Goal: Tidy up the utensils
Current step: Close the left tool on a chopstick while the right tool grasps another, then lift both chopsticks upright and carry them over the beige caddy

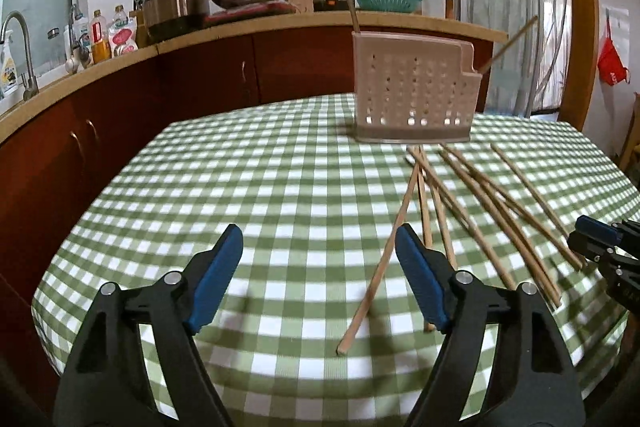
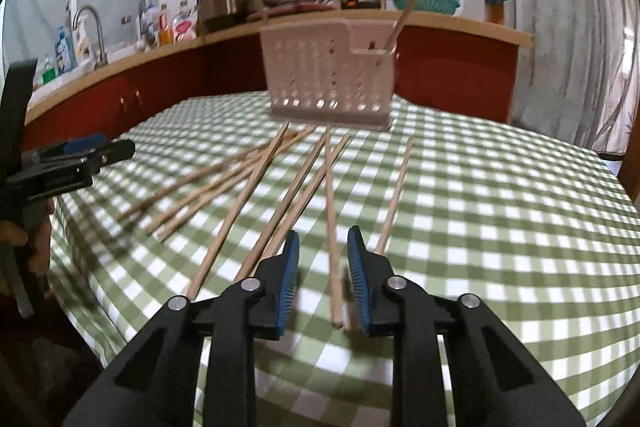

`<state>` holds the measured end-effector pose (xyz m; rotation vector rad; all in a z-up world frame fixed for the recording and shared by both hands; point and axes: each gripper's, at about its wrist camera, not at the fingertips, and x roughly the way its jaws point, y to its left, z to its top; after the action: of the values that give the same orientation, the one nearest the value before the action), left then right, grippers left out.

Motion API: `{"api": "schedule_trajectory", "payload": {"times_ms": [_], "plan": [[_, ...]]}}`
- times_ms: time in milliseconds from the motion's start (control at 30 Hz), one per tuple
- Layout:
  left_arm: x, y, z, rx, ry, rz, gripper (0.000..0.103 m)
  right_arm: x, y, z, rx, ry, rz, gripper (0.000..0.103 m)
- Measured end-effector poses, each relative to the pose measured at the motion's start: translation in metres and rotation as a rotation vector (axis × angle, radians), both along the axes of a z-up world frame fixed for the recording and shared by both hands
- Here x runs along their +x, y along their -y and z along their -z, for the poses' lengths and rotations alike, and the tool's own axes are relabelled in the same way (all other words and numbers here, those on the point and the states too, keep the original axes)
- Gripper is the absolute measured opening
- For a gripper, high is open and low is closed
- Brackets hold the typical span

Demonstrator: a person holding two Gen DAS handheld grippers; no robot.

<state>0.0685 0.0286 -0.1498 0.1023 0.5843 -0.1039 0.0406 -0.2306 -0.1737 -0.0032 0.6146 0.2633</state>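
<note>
Right gripper (image 2: 323, 267), jaws narrowed around one chopstick (image 2: 331, 227), not yet clenched; left gripper (image 1: 319, 259) released; holder (image 2: 330, 75) waits at twelve o'clock.

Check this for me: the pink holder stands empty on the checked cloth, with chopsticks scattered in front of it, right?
Not empty. The holder already has chopsticks standing in it, one leaning from its lower end section, as the right wrist view shows. The loose chopsticks do lie in front on the cloth.

Both wrist views look forward and downward, close above the table (image 1: 280, 155). Left view sits left of the right one. Shared: holder (image 1: 414, 89), chopsticks (image 1: 480, 195), counter (image 1: 240, 27).
</note>
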Motion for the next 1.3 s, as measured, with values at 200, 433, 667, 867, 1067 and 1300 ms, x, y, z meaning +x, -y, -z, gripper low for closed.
{"api": "schedule_trajectory", "payload": {"times_ms": [200, 433, 667, 867, 1067, 1300], "plan": [[0.001, -0.001, 0.014, -0.008, -0.050, 0.003, 0.067, 0.005, 0.000, 0.011, -0.010, -0.044, 0.008, 0.024], [0.001, 0.001, 0.026, -0.001, -0.090, 0.016, 0.061, 0.005, 0.004, 0.019, -0.008, -0.083, 0.017, 0.013], [0.000, 0.003, 0.037, -0.004, -0.142, 0.032, 0.052, 0.005, 0.005, 0.019, -0.006, -0.084, 0.019, 0.012], [-0.003, 0.009, 0.044, -0.004, -0.173, 0.071, 0.034, 0.005, 0.004, 0.019, -0.005, -0.084, 0.020, 0.012], [-0.007, 0.015, 0.043, 0.013, -0.168, 0.109, 0.013, 0.005, 0.005, 0.020, -0.005, -0.084, 0.019, 0.010], [-0.008, 0.020, 0.042, 0.025, -0.160, 0.120, 0.007, 0.005, 0.005, 0.019, -0.005, -0.083, 0.018, 0.007]]}}
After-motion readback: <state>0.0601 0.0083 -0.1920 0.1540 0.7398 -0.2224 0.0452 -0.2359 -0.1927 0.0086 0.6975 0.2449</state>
